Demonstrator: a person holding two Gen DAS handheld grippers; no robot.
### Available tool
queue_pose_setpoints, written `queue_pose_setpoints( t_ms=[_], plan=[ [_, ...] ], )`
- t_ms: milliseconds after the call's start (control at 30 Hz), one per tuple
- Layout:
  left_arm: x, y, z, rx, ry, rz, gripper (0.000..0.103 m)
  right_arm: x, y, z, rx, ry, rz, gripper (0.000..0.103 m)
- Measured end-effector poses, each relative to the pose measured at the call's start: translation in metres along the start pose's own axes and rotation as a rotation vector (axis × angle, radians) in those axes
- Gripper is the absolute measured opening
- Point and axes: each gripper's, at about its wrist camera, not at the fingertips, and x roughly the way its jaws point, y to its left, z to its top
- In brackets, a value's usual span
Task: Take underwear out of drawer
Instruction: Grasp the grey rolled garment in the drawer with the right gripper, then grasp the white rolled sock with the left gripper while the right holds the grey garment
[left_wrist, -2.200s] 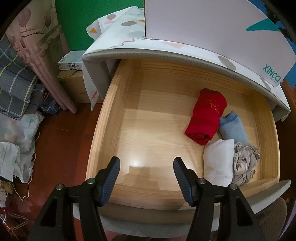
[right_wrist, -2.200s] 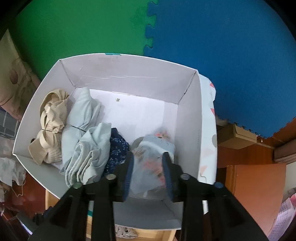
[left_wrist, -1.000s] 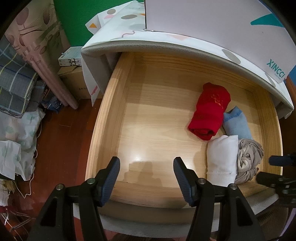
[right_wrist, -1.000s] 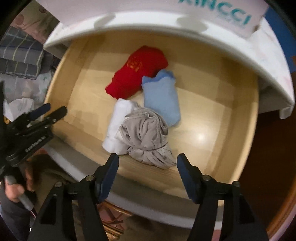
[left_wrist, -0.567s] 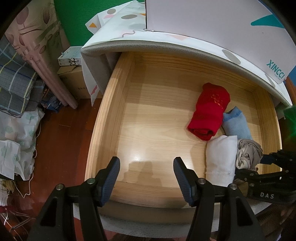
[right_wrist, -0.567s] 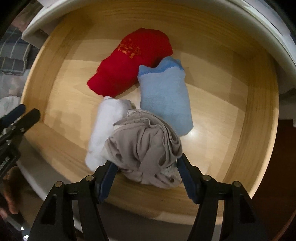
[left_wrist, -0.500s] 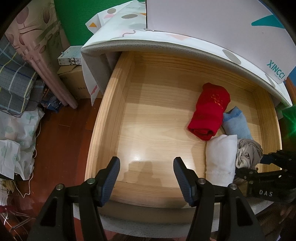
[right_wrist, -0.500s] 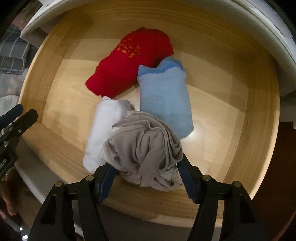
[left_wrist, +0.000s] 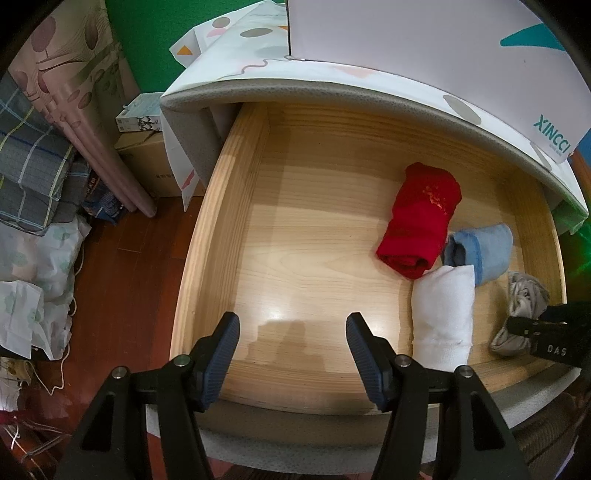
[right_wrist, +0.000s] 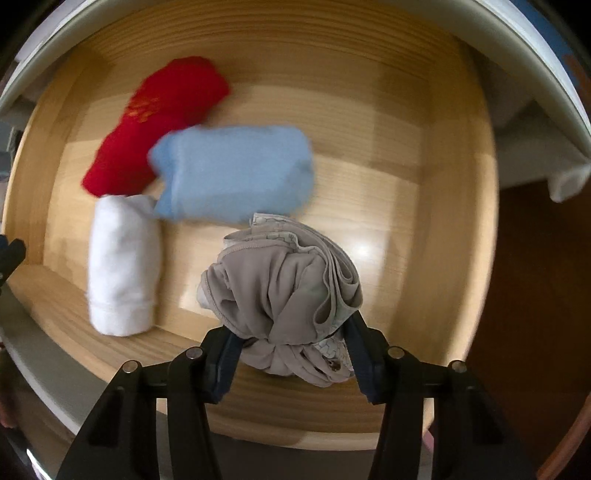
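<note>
Inside the wooden drawer (left_wrist: 236, 206), the left gripper (left_wrist: 291, 354) hung agape and empty near its front wall. Rightward, the right gripper (right_wrist: 291, 354) was closing on the crumpled grey underwear (right_wrist: 284, 295), pads pressing it.

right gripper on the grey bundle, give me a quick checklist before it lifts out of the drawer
1. Grey bundle sits between the right gripper fingers: ok.
2. Grip finished: not ok, the jaws are closing at this moment; pads touch the cloth on both sides.
3. Whole bundle caught, no loose tail: cannot tell, its underside is hidden.
4. Neighbours free of the grasp: ok, white roll and blue roll lie apart from the fingers; red roll further back.
5. Left gripper out of the way: ok, open and empty over bare drawer floor.
</note>
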Motion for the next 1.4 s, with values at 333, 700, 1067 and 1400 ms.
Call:
queue_pose_setpoints(
  t_ms=[333, 700, 1067, 1400],
  plan=[
    [0.002, -0.001, 0.0, 0.009, 0.016, 0.027, 0.062, 0.004, -0.029, -0.008, 0.026, -0.017, 0.0, 0.048],
    [0.001, -0.006, -0.001, 0.02, 0.028, 0.061, 0.062, 0.009, -0.025, -0.019, 0.022, -0.035, -0.012, 0.048],
    [-0.012, -0.041, -0.002, -0.007, 0.084, -0.091, 0.062, 0.005, -0.01, -0.015, 0.021, -0.037, -0.014, 0.048],
    [-0.002, -0.11, 0.01, 0.042, 0.153, -0.139, 0.062, 0.002, -0.016, -0.009, 0.018, -0.038, -0.011, 0.048]
  ],
)
